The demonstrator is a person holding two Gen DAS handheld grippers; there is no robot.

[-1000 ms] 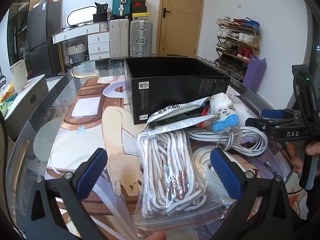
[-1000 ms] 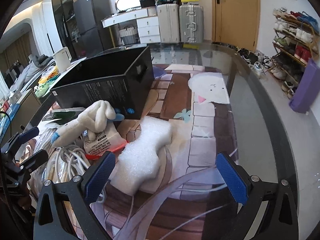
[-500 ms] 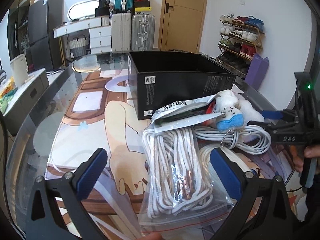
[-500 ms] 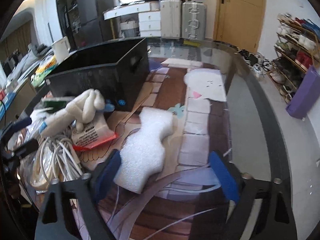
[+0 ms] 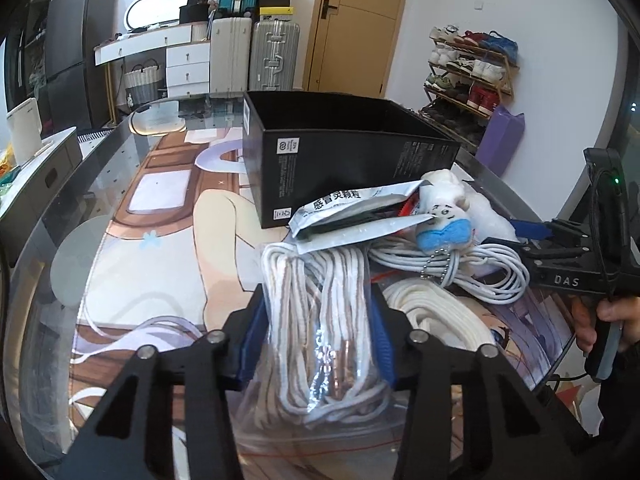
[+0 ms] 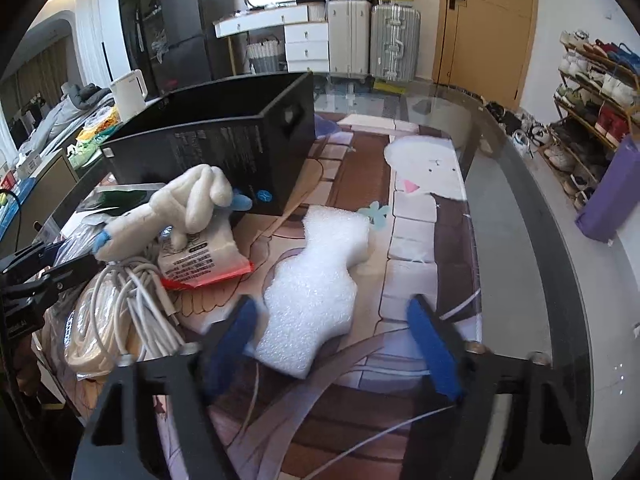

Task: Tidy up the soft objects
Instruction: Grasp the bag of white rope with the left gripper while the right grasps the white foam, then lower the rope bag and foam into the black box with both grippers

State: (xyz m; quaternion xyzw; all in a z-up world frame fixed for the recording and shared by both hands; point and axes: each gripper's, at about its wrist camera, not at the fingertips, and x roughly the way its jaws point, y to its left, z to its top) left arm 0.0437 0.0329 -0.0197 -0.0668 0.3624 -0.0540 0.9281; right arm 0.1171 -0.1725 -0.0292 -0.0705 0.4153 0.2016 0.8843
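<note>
My left gripper is shut on a clear zip bag of white and brown rope, squeezing it between the blue pads. Behind it lie a silver foil pouch, a white plush toy with a blue end, a coiled white cable and a cream rope coil. An open black box stands beyond them. My right gripper is open, its left pad beside a white foam piece. The plush and box show at its left.
The objects sit on a glass table with a cartoon mat. The table's curved edge runs along the right. A red and white packet lies under the plush. Suitcases, drawers and a shoe rack stand in the room behind.
My left gripper has closed from wide open onto the rope bag. My right gripper has narrowed its opening and moved nearer the foam piece.
</note>
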